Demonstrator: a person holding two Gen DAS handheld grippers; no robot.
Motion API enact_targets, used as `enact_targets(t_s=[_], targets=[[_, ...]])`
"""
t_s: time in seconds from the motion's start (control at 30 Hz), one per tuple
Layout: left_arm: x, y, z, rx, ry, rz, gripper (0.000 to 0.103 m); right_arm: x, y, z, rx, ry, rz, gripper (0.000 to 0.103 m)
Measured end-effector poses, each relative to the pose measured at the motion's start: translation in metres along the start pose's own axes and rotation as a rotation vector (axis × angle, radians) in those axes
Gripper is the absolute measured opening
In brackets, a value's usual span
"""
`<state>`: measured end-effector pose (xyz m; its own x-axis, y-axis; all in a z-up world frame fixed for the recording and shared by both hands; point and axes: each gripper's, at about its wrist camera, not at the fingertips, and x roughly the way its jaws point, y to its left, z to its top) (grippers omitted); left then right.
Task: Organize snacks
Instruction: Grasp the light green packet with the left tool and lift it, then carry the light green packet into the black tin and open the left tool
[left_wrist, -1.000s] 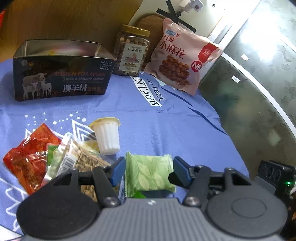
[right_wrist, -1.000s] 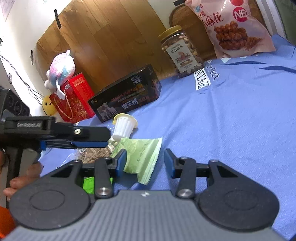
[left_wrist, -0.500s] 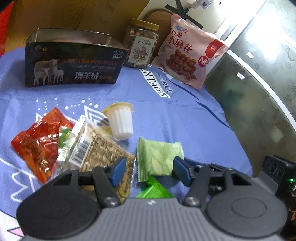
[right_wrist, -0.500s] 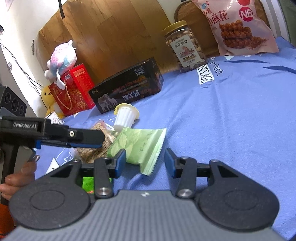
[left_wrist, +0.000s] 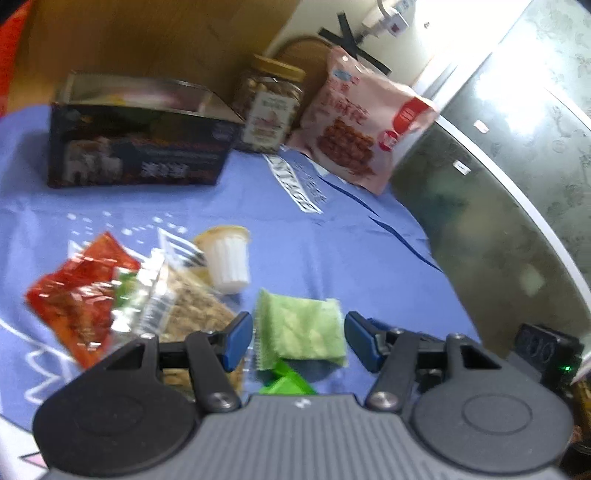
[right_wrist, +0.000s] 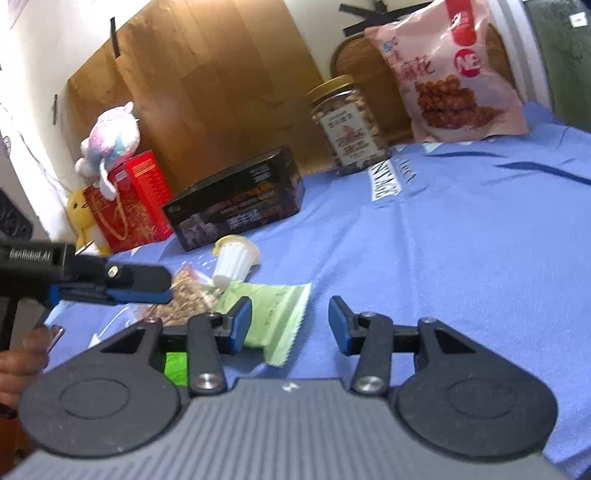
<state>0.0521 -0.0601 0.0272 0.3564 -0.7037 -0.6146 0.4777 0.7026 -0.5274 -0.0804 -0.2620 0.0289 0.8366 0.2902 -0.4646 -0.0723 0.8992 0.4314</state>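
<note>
- Setting: a lived-in home room.
- Ahead of the grippers: a table under a blue printed cloth.
- Far edge, beyond the left gripper: plush toy on a red gift bag.
- Behind: wood-pattern board taped against the wall.

Dark box lettering smeared by blur, unreadable. Bright green packet mostly hidden behind left gripper body. Seed packet partly behind left finger. Person's hand cut off by picture's left edge.

Blue cloth carries dark box, jar, snack packets
</note>
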Motion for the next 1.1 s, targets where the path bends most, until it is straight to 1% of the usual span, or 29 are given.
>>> enact_targets(t_s=[0.03, 0.13, 0.2, 0.23, 0.3, 0.33, 0.37, 0.4, 0.43, 0.47, 0.53, 0.63, 0.73, 0.83, 0.97, 1.1], targets=[[0.005, -0.002, 0.0, 0.006, 0.012, -0.001, 0.056, 0.002, 0.002, -0.001, -0.01, 0.008, 0.002, 0.049], [0.024, -0.01, -0.002, 0.051, 0.048, 0.026, 0.058, 0.008, 0.012, -0.006, -0.066, 0.039, -0.002, 0.049], [0.039, -0.013, -0.004, 0.074, 0.085, 0.04, 0.058, 0.014, 0.017, -0.01, -0.111, 0.065, -0.021, 0.049], [0.045, -0.015, -0.006, 0.088, 0.089, 0.043, 0.059, 0.016, 0.02, -0.012, -0.133, 0.074, -0.033, 0.05], [0.057, -0.018, -0.01, 0.111, 0.116, 0.039, 0.058, 0.018, 0.026, -0.015, -0.182, 0.065, -0.054, 0.05], [0.059, -0.021, -0.011, 0.126, 0.104, 0.035, 0.055, 0.02, 0.029, -0.017, -0.205, 0.061, -0.067, 0.05], [0.062, -0.024, -0.011, 0.138, 0.111, 0.027, 0.053, 0.021, 0.032, -0.019, -0.234, 0.055, -0.083, 0.048], [0.064, -0.027, -0.011, 0.142, 0.114, 0.023, 0.053, 0.022, 0.033, -0.019, -0.249, 0.049, -0.099, 0.047], [0.065, -0.029, -0.009, 0.149, 0.111, 0.035, 0.053, 0.023, 0.033, -0.02, -0.255, 0.044, -0.112, 0.044], [0.065, -0.03, -0.008, 0.149, 0.108, 0.037, 0.053, 0.023, 0.032, -0.019, -0.251, 0.042, -0.12, 0.042], [0.062, -0.029, -0.003, 0.128, 0.102, 0.032, 0.049, 0.023, 0.029, -0.015, -0.225, 0.04, -0.126, 0.035], [0.046, -0.033, 0.006, 0.135, 0.058, -0.002, 0.049, 0.019, 0.029, -0.007, -0.185, -0.001, -0.119, 0.034], [0.029, -0.037, 0.014, 0.163, 0.005, -0.003, 0.049, 0.017, 0.035, 0.006, -0.181, -0.047, -0.102, 0.034], [0.018, -0.034, 0.027, 0.166, -0.035, 0.0, 0.049, 0.023, 0.043, 0.021, -0.197, -0.076, -0.083, 0.034], [0.006, -0.021, 0.047, 0.154, -0.084, 0.035, 0.049, 0.041, 0.052, 0.044, -0.208, -0.088, -0.03, 0.034], [-0.008, 0.002, 0.082, 0.142, -0.165, 0.095, 0.049, 0.078, 0.066, 0.081, -0.232, -0.09, 0.047, 0.034]])
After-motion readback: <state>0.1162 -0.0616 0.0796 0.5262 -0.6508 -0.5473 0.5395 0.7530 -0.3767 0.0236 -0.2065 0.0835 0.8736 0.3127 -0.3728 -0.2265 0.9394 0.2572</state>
